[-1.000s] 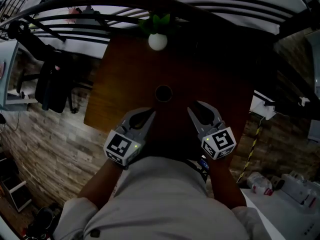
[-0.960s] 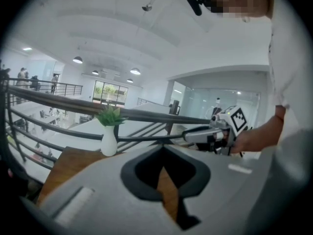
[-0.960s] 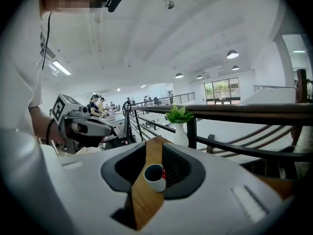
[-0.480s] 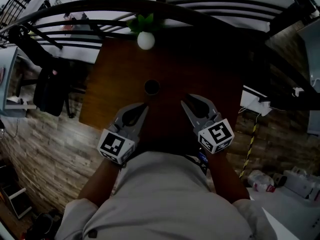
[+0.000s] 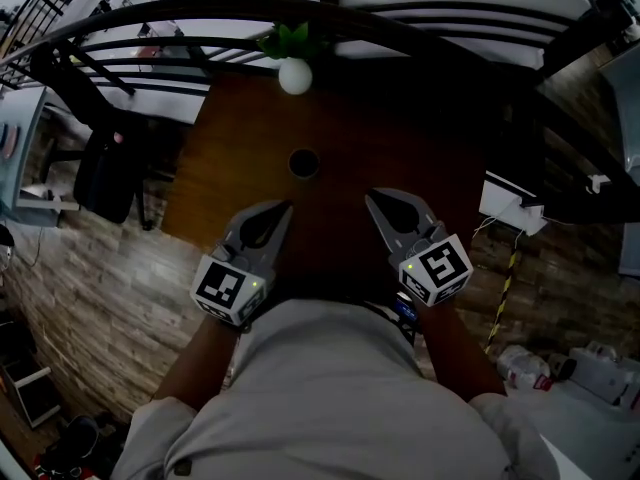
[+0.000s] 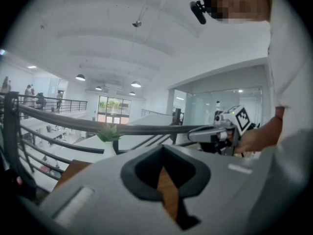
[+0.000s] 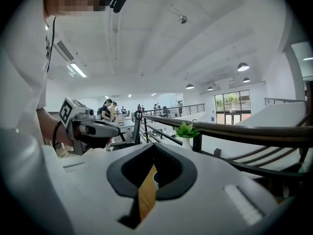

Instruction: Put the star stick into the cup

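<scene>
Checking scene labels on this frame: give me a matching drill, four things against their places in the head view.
Things:
1. cup
2. potted plant
3. left tongs
4. right tongs

Places:
A. at the far edge of the table
B. over the table's near side, right of the cup
C. around the middle of the table
D. over the table's near side, left of the cup

Pairs: 1-C, 2-A, 3-D, 4-B.

Note: the right tongs' jaws have just closed, with nothing between them.
</scene>
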{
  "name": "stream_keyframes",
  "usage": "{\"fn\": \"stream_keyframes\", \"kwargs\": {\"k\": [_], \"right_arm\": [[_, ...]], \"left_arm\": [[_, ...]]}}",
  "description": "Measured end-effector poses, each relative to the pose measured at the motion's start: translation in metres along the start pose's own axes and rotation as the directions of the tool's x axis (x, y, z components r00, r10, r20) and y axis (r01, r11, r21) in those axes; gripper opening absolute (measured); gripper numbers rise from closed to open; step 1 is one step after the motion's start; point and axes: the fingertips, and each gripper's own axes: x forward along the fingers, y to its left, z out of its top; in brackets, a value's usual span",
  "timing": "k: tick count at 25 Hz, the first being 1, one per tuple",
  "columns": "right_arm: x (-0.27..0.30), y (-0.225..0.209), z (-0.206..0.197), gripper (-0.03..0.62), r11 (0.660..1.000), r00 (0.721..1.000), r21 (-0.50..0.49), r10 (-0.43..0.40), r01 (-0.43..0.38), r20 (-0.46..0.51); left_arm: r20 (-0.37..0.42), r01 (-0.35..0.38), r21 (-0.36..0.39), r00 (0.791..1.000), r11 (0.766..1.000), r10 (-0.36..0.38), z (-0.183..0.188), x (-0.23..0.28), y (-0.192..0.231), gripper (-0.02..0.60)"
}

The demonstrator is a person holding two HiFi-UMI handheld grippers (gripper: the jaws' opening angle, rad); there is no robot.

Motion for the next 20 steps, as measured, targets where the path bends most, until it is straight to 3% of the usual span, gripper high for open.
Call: {"fn": "stream_keyframes", "kwargs": {"k": [10, 16, 20], "right_arm": [[0.006, 0.052, 0.006, 0.005, 1.000, 1.000, -0.010, 0.016, -0.016, 0.014], [0.012, 0.117, 0.014, 0.005, 1.000, 0.999, -0.009, 0.011, -0.011, 0.039], [0.023, 0.176, 0.022, 0.005, 0.999, 0.998, -0.046, 0.007, -0.005, 0.060]], "left_arm": [[0.026, -0.007, 0.010, 1.000, 1.000, 0.007, 0.002, -0.057, 0.001, 0.003], [0.015, 0.002, 0.038, 1.000, 0.999, -0.003, -0.011, -0.127, -0.004, 0.003], [0.041, -0.033, -0.015, 0.999, 0.999, 0.034, -0.019, -0.193, 0.009, 0.003]]}}
